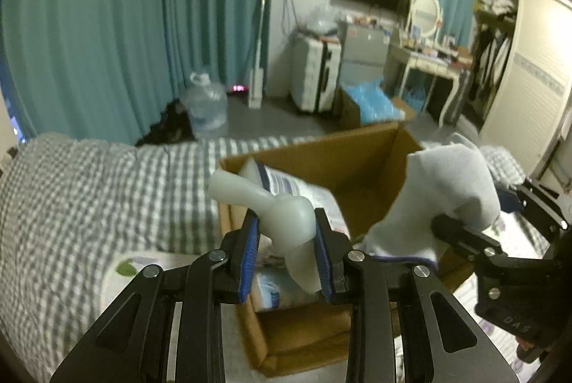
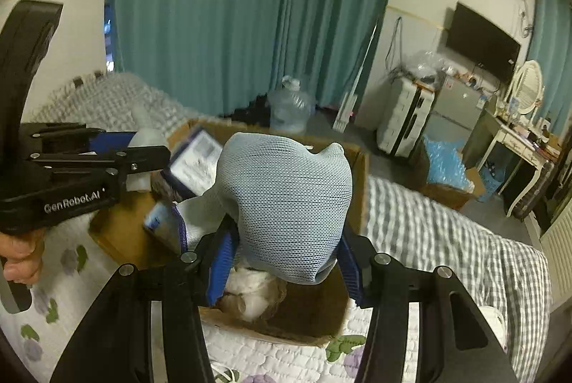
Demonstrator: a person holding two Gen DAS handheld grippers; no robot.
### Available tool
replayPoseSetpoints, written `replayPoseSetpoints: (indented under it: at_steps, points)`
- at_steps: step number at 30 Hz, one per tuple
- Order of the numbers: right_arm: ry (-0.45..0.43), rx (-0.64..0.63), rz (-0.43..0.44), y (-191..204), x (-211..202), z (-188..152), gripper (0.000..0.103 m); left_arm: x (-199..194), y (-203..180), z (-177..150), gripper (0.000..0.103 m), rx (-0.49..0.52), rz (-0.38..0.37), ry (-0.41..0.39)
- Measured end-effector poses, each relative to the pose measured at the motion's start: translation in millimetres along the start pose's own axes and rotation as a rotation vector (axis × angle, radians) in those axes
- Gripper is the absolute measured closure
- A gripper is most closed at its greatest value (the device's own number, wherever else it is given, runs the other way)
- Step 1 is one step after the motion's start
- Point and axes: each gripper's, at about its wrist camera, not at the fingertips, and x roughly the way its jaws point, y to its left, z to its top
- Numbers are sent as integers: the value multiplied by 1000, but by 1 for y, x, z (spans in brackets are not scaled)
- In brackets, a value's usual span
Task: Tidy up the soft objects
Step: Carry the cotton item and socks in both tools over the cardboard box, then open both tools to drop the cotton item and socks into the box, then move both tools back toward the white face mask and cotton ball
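An open cardboard box [image 1: 332, 150] sits on the bed; it also shows in the right wrist view [image 2: 314, 308]. My left gripper [image 1: 286, 250] is shut on a pale grey-green soft item [image 1: 271, 207] and holds it above the box. My right gripper [image 2: 282, 261] is shut on a light blue knitted cloth [image 2: 286, 204] over the box; the cloth also shows in the left wrist view [image 1: 450, 182]. Plastic-wrapped packs [image 1: 286, 184] and a white fluffy item [image 2: 250, 290] lie inside the box.
The bed has a grey checked blanket [image 1: 89, 190] and a floral quilt [image 2: 64, 279]. Beyond it are teal curtains [image 1: 125, 25], a water jug [image 1: 207, 104], a white suitcase [image 1: 314, 75], a box of blue packets [image 1: 375, 100] and a dressing table [image 1: 432, 61].
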Motion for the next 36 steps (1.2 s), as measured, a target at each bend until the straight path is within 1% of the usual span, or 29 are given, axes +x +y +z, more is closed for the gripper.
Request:
replayPoseSetpoints:
  at_steps: [3, 5, 7, 9, 11, 15, 17, 19, 20, 21, 23, 24, 26, 28, 30, 33, 35, 36]
  points:
    - [51, -52, -8, 5, 14, -6, 49, 15, -5, -6, 73, -6, 2, 54]
    - [77, -70, -8, 5, 19, -13, 46, 23, -8, -11, 70, 1, 11, 84]
    - [99, -74, 0, 3, 24, -17, 42, 30, -8, -17, 70, 0, -2, 118]
    - [103, -66, 0, 3, 25, -21, 38, 34, -8, -21, 70, -12, 6, 129]
    - [86, -62, -1, 4, 22, -22, 33, 36, -8, -23, 70, -27, 9, 143]
    - [42, -98, -36, 13, 9, -15, 31, 28, -15, -23, 70, -12, 15, 143]
    - [-2, -108, -57, 16, -7, -9, 25, 21, -17, -20, 70, -14, 25, 138]
    - [-45, -89, -65, 13, -24, -4, 22, 5, -19, -17, 58, -9, 35, 107]
    - [-58, -77, -63, 10, -30, -2, 21, -4, -21, -14, 42, -1, 43, 85]
    - [-69, -63, -62, 9, -36, 0, 21, -11, -21, -11, 27, 3, 49, 66]
    - [-93, -39, -65, 5, -51, 3, 19, -30, -19, -5, 18, -11, 64, 15]
    - [-105, -29, -69, 4, -60, 4, 18, -45, -17, -2, 18, -32, 68, -20]
    - [-120, -15, -69, 3, -72, 5, 16, -63, -12, 4, 18, -74, 72, -60]
    - [-133, -6, -66, 2, -84, 6, 14, -77, -10, 9, 18, -95, 86, -75]
    - [-155, -6, -71, 2, -98, 6, 12, -88, -10, 12, 18, -92, 105, -94]
    - [-187, -7, -80, 0, -117, 3, 6, -105, -15, 16, 18, -74, 135, -141]
    - [-199, -3, -89, -1, -127, 0, 0, -115, -18, 14, 18, -64, 145, -159]
    - [-204, 0, -91, -2, -131, -2, 0, -120, -19, 12, 18, -64, 146, -166]
